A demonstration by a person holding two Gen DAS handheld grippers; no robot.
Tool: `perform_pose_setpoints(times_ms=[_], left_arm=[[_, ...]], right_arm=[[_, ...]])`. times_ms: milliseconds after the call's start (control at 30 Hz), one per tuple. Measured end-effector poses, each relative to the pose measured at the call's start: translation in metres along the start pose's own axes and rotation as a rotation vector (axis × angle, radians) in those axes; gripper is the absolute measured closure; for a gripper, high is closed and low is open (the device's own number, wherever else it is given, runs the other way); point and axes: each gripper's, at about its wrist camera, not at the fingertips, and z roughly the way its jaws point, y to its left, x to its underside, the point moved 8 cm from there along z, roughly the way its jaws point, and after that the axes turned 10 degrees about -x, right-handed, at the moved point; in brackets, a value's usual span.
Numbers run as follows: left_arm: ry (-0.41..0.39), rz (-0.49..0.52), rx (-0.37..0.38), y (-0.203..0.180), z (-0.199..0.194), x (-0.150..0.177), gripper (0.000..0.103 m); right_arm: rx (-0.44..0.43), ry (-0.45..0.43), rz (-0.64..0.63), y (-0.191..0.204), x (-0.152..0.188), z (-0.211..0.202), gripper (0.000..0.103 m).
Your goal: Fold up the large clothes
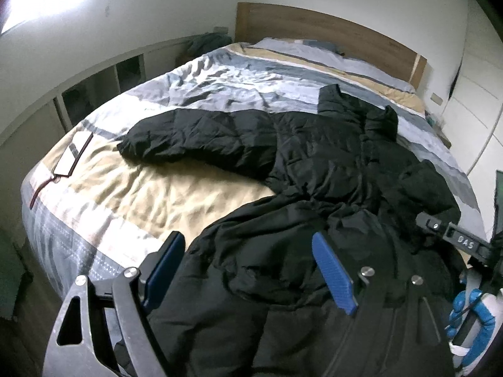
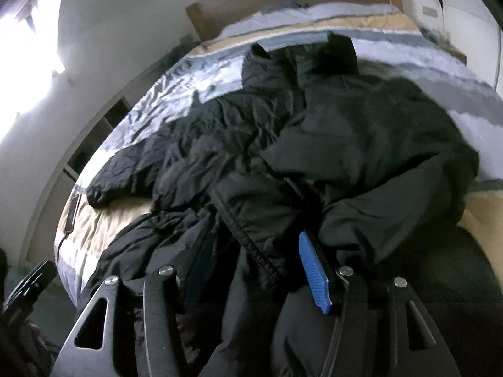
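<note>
Across the lower right of the bed (image 1: 132, 194), the black puffer jacket (image 1: 330, 163) is lying rumpled; you are mid-fold, left gripper (image 1: 251, 270) gaping wide and empty, right gripper (image 2: 254, 270) parted around the hem, needing a firm pinch next.

home bedrm, made bed (image 1: 195, 100), wood headboard (image 1: 314, 28)
</note>
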Motion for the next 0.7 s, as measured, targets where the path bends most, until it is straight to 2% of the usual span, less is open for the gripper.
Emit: perform_pose_setpoints(times_ms=[100, 200, 400, 567, 700], left_arm=[[-0.012, 0.043, 0.01, -0.017, -0.005, -0.005, 0.02], [-0.014, 0.106, 0.022, -0.047, -0.004, -0.011, 0.02], [0.0, 0.2, 0.109, -0.133, 0.008, -0.021, 0.02], [-0.033, 0.279, 0.183, -0.228, 0.02, -0.034, 0.02], [-0.05, 0.318, 0.205, -0.282, 0.038, -0.036, 0.02]], right_arm=[[-0.006, -0.044, -0.011, -0.004, -0.008, -0.025, 0.045], [0.018, -0.103, -0.006, -0.027, -0.022, -0.055, 0.044], [0.17, -0.183, 0.003, -0.102, -0.049, -0.103, 0.043], [0.252, -0.178, -0.017, -0.147, -0.061, -0.099, 0.043], [0.254, -0.168, -0.049, -0.163, -0.069, -0.076, 0.038]])
